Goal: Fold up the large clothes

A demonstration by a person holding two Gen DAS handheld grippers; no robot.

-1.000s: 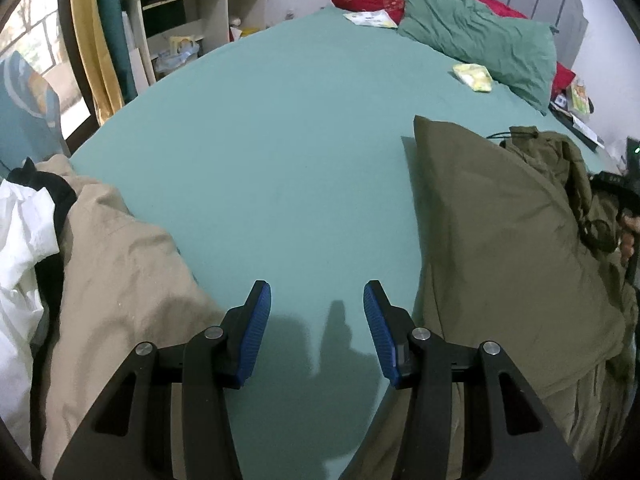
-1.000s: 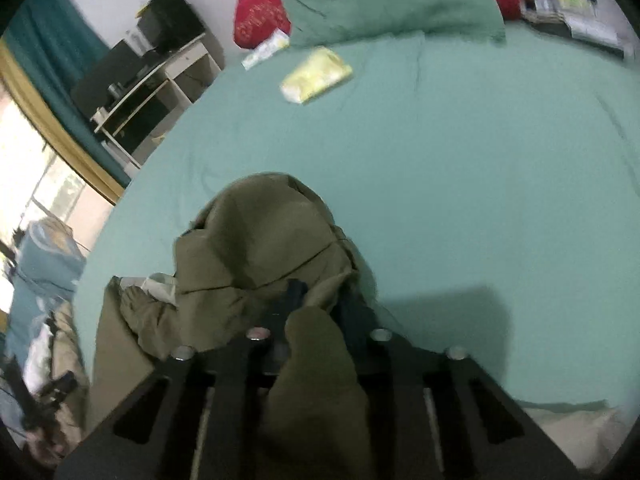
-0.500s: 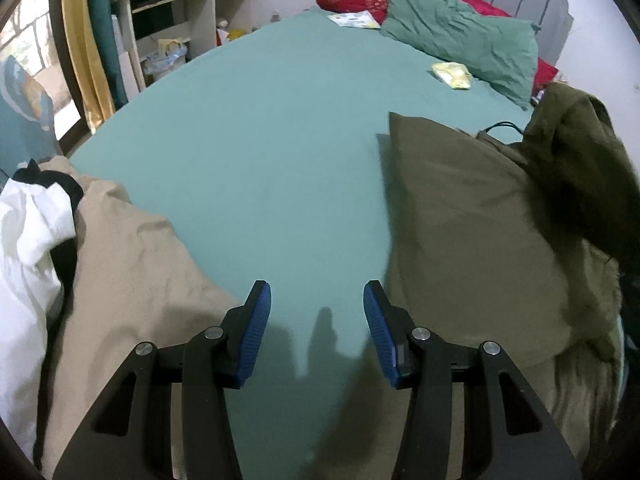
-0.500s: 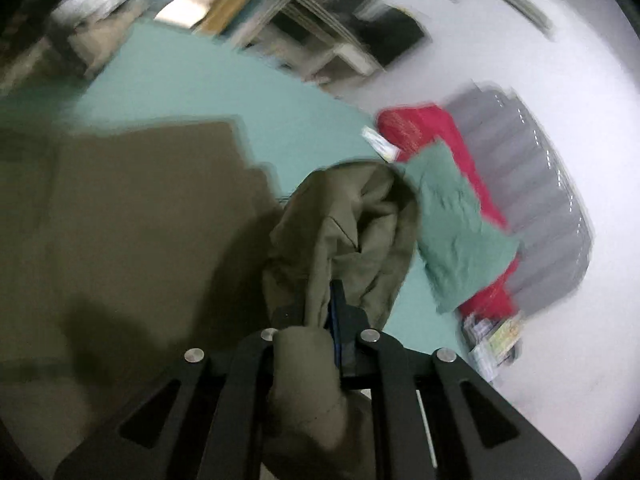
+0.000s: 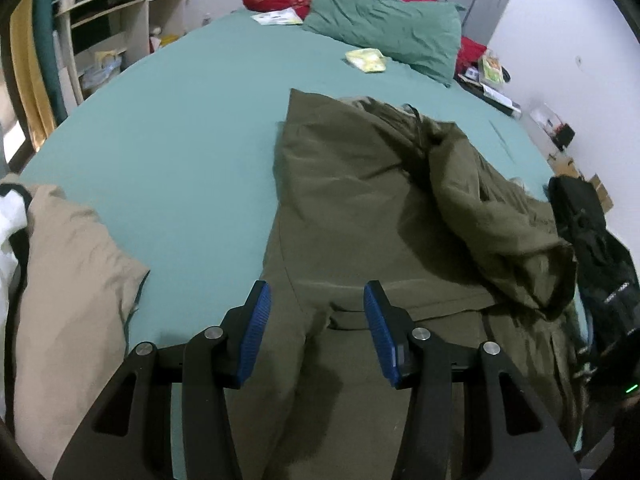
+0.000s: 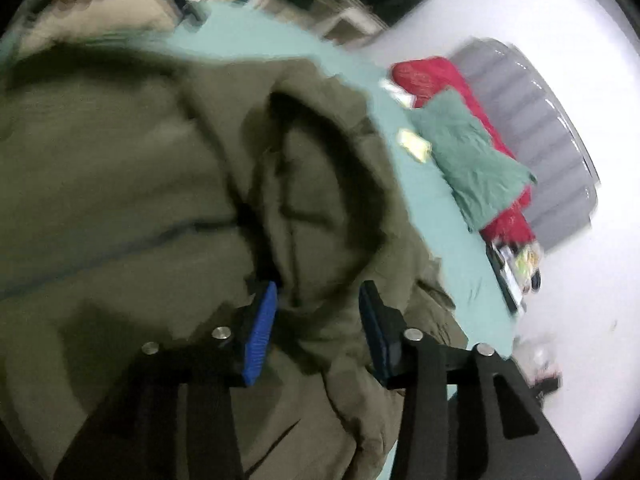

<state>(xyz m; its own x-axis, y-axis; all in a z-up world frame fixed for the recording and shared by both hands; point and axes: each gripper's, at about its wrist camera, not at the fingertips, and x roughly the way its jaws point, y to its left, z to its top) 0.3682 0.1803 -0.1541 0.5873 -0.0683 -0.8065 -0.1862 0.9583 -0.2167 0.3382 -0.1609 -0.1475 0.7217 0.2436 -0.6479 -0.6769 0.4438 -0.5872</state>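
Our right gripper (image 6: 316, 328) has just been opening, releasing the olive jacket's hood (image 6: 316, 184) onto the jacket (image 5: 360, 208) on the bed (image 5: 180, 128). Left gripper (image 5: 314, 332) hangs open, empty. Hood fold complete.

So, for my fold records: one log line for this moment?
olive jacket: on bed | left hand-held gripper: open, empty | right hand-held gripper: just opened, sleeve released

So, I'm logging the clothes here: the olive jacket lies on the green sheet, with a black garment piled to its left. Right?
Not quite. Left of the olive jacket on the green sheet lies a beige garment, not a black one, as the left wrist view shows.
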